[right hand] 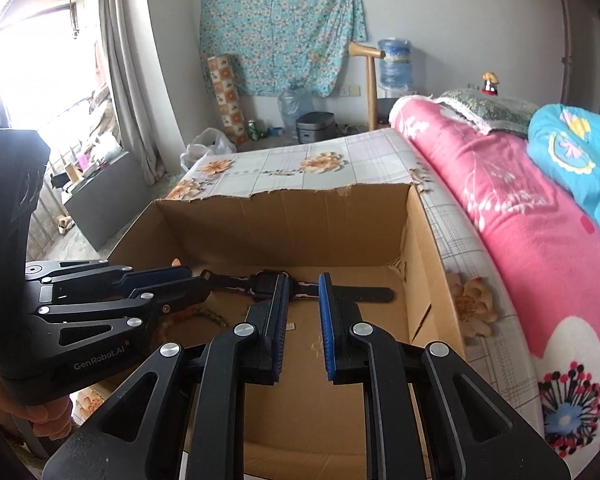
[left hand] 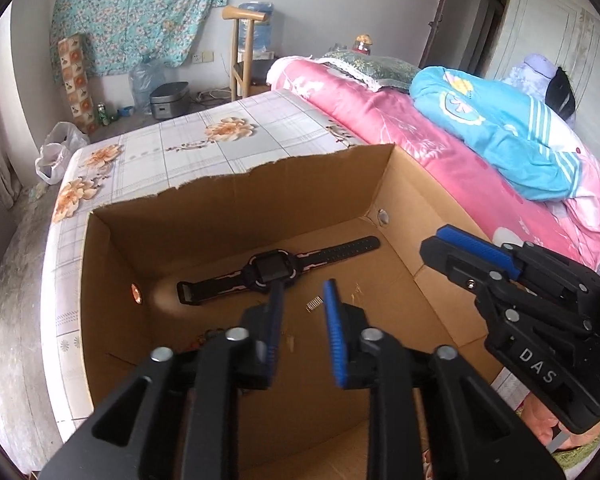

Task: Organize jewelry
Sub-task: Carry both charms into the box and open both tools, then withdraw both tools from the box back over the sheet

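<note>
Left tongs: blue-padded fingers parted, nothing between them, released. They hang over the open cardboard box, pointing down at its floor. Right tongs: pads stand a small gap apart with nothing gripped, also released, held above the same box from the near side. In the left wrist view the right tongs come in from the right edge over the box's right wall; in the right wrist view the left tongs reach in from the left over the box's left wall, with a person's fingers around the handle.

Watch: black, dark square face, strap with pinkish edges. It lies flat and stretched out on the box floor, toward the far wall, strap running roughly parallel to that wall. It touches neither pair of tongs.

A small metal spring-like piece lies on the box floor just in front of the watch. A beaded item shows partly at the near left of the floor; it is too hidden to identify.

The box has a torn far rim and sits on the bed, on a floral checked sheet, near the bed's right side beside a pink quilt. A blue quilt lies on top of the pink one.
</note>
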`<state>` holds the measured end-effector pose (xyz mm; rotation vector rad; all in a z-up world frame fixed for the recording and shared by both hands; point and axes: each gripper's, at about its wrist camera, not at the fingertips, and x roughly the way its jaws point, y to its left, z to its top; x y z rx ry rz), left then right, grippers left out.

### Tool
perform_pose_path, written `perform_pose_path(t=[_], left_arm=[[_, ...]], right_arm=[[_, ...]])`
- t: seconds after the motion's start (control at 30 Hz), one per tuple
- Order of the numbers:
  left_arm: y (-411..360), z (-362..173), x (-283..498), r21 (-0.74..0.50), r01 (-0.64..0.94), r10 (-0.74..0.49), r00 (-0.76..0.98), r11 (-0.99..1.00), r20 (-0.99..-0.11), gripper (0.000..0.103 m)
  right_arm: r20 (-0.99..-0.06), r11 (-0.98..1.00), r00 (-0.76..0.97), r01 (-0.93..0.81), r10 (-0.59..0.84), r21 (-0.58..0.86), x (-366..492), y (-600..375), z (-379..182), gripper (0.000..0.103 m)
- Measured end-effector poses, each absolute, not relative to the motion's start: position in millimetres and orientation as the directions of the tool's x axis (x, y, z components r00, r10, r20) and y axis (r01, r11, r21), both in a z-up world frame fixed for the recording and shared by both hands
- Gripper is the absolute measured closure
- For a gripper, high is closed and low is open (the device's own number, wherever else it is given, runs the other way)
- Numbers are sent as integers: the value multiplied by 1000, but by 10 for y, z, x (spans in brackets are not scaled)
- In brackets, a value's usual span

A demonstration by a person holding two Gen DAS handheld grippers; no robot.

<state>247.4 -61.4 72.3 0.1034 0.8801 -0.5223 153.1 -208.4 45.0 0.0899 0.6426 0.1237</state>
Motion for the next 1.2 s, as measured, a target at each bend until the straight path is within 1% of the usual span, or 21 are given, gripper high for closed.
perform_pose_path(t=[0.1, 0.13, 0.2, 0.33, 0.4, 0.5, 0.57, 0.63, 0.7, 0.77, 0.83, 1.0, 1.2], left_arm=[[-607, 767, 2450, -113, 470, -385, 537, 875, -751, 65], [-601, 787, 2438, -112, 470, -385, 541, 876, -748, 63], [-592, 832, 2406, -98, 464, -376, 557, 880, -741, 53], [-576, 919, 2329, -75, 460, -364, 581, 885, -728, 47], [-564, 963, 2276, -72, 466, -369, 587, 882, -721, 40], [-545, 1034, 2205, -66, 469, -372, 599, 881, -709, 37], [-515, 1087, 2175, -68, 461, -370, 607, 885, -703, 33], [-470, 1151, 2129, -75, 454, -374, 618, 888, -692, 28], [-428, 1210, 2061, -71, 449, -374, 635, 891, -676, 23], [-400, 1255, 1998, -64, 444, -371, 651, 894, -663, 19], [-351, 1293, 1915, -68, 439, -373, 662, 896, -650, 17], [-219, 1346, 1715, -69, 436, -379, 682, 897, -626, 9], [-41, 1326, 1485, -67, 424, -371, 694, 903, -617, 6]], right_arm=[[-585, 989, 799, -84, 138, 119, 1518, -2087, 478, 87], [-583, 990, 801, -83, 136, 117, 1513, -2090, 487, 86], [-577, 990, 805, -81, 136, 119, 1492, -2093, 512, 85], [-561, 990, 817, -84, 134, 116, 1434, -2084, 580, 77], [-550, 989, 824, -86, 136, 116, 1396, -2076, 625, 71], [-536, 989, 833, -88, 140, 122, 1337, -2075, 690, 68], [-534, 982, 828, -96, 171, 166, 1307, -2109, 722, 66], [-530, 973, 824, -103, 201, 208, 1282, -2142, 745, 61], [-519, 971, 830, -103, 205, 218, 1212, -2140, 782, 58], [-510, 970, 835, -106, 206, 219, 1161, -2132, 822, 56], [-500, 970, 841, -110, 207, 217, 1092, -2112, 863, 50], [-482, 972, 852, -115, 204, 207, 957, -2067, 926, 41], [-475, 973, 856, -126, 206, 196, 833, -1983, 950, 30]])
